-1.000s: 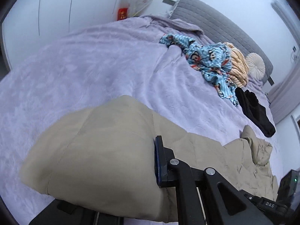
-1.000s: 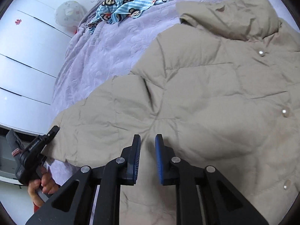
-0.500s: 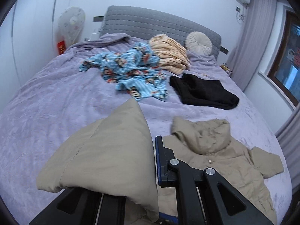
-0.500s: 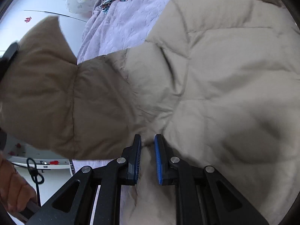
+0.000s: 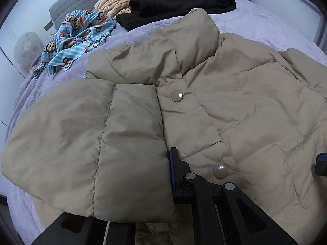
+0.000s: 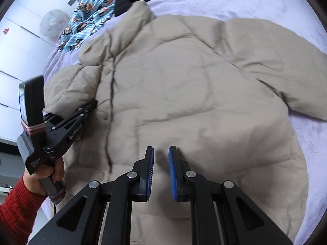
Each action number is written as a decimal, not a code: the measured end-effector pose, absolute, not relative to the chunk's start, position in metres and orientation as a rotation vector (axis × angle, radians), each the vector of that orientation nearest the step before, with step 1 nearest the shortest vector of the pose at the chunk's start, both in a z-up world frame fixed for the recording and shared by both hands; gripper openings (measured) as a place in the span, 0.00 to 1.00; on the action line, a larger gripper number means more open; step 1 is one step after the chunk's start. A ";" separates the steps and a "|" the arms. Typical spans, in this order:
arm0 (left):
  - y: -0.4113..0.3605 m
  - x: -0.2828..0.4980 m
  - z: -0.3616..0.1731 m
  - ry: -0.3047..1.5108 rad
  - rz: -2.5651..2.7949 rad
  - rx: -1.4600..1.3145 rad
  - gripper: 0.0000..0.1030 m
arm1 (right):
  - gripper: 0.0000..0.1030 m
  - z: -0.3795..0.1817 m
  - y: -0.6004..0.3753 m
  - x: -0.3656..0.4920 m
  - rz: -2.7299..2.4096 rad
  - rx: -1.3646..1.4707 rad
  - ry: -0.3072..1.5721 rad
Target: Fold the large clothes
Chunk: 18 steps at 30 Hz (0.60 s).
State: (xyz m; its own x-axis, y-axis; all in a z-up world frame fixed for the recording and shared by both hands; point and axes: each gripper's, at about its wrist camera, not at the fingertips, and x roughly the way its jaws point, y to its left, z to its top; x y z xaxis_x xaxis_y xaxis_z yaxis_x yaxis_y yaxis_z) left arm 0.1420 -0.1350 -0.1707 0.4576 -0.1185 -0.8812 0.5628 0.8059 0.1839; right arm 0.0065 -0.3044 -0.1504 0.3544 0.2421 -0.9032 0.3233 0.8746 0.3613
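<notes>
While left claw [image 5: 166, 175] pinches sleeve [image 5: 92, 143], right claw [image 6: 161, 173] narrowly parted, empty, jacket [image 6: 184, 94] collar toward headboard.

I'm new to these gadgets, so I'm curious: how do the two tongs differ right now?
The left tongs are clamped on the tan puffer jacket's sleeve, which is folded across the jacket's front; the right tongs hold nothing.

The left tongs' jaws are shut on the fabric; the right tongs' blue pads stand a little apart above the jacket.

Both are black, hand-held, and point down at the same jacket on the purple bedspread.
</notes>
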 end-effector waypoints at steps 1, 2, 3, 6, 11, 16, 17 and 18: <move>-0.133 0.139 -0.172 1.014 -0.443 0.510 0.30 | 0.16 -0.154 -0.308 0.006 -0.056 0.544 1.228; -0.134 0.136 -0.170 1.007 -0.444 0.522 0.67 | 0.16 -0.159 -0.310 0.007 -0.054 0.548 1.230; -0.132 0.132 -0.168 0.991 -0.448 0.513 0.85 | 0.16 -0.162 -0.311 0.012 -0.051 0.548 1.232; -0.119 0.125 -0.158 0.952 -0.470 0.479 0.98 | 0.16 -0.162 -0.305 0.016 -0.071 0.536 1.226; -0.082 0.113 -0.125 0.971 -0.462 0.383 0.98 | 0.28 -0.148 -0.287 0.021 -0.108 0.513 1.213; 0.013 0.120 -0.091 0.940 -0.327 0.169 0.98 | 0.81 -0.110 -0.237 0.045 -0.040 0.360 1.121; 0.034 0.134 -0.093 0.958 -0.290 0.116 0.98 | 0.81 -0.104 -0.219 0.053 -0.002 0.293 1.109; 0.057 0.149 -0.098 0.992 -0.258 0.051 0.98 | 0.81 -0.100 -0.204 0.060 0.030 0.238 1.096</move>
State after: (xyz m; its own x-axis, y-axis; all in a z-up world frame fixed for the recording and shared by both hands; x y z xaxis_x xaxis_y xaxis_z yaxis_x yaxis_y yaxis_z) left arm 0.1494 0.0573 -0.0981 0.5193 -0.1918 -0.8328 0.2381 0.9684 -0.0746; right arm 0.0601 -0.2036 -0.0998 0.4590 0.1408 -0.8772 0.0934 0.9742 0.2053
